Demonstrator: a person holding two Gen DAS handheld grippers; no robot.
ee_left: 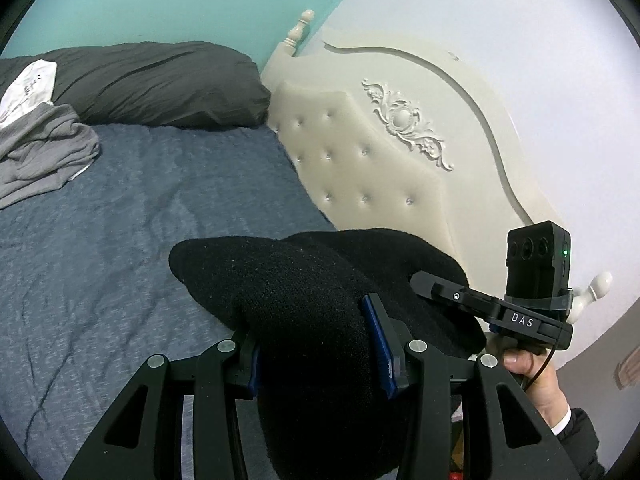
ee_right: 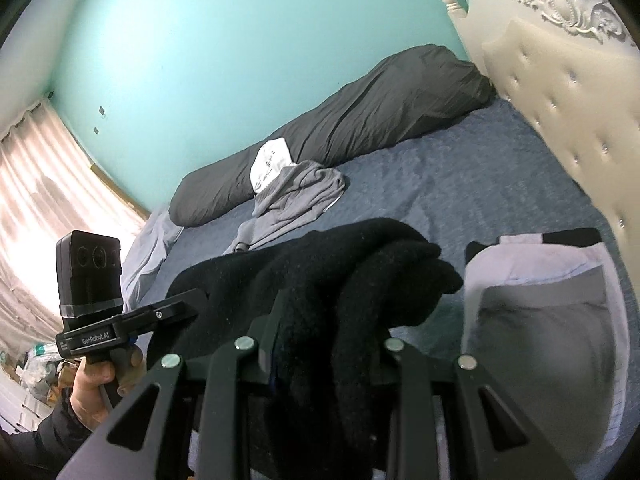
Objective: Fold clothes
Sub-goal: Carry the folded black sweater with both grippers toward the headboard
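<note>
Gripping one black garment (ee_left: 304,320) together, both grippers' fingers (ee_left: 378,344) clamp it above one bed (ee_left: 140,220) holding two grey garments (ee_right: 296,196).

Black fleece garment (ee_left: 288,292), blue bedspread (ee_left: 160,208), perhaps charcoal pillow (ee_left: 160,80), teal wall (ee_right: 240,60)

We see a heap of clothes (ee_right: 296,192) on the bed (ee_right: 440,184), against the pillow (ee_right: 340,124); folded garments (ee_right: 544,300) lie nearer the headboard (ee_right: 560,92).
</note>
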